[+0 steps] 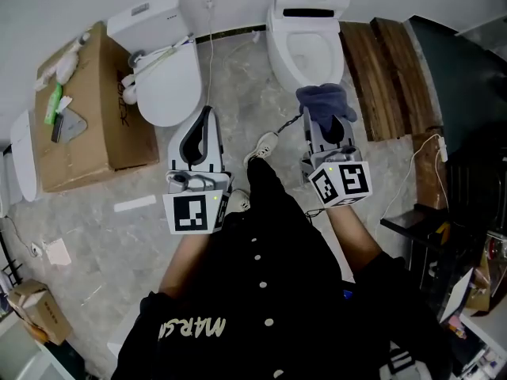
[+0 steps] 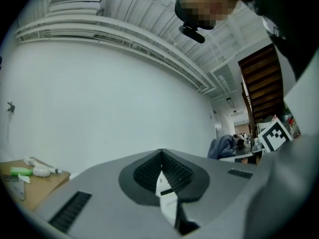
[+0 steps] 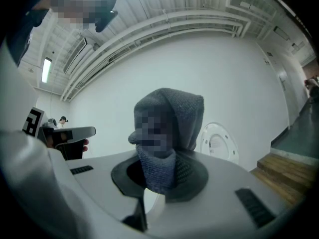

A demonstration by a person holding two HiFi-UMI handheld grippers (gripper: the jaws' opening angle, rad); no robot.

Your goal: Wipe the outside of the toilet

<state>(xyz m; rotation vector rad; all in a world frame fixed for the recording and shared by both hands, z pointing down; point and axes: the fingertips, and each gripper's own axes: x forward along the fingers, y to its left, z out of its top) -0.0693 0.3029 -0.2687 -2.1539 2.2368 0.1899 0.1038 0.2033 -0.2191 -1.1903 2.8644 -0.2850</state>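
Two grippers are held low over the floor (image 1: 238,85). The left gripper (image 1: 206,119) is seen with fingers pressed together, empty. The right gripper (image 1: 333,129) is clamped on a grey cloth (image 1: 323,100), its fingertips buried beneath. Just beyond, the toilet (image 1: 305,50) is found, lid raised, top cut off.

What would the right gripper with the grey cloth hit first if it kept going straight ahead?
Probably the open toilet: in the head view the right gripper, shut on the grey cloth, points at its bowl's front. Depth is unclear.
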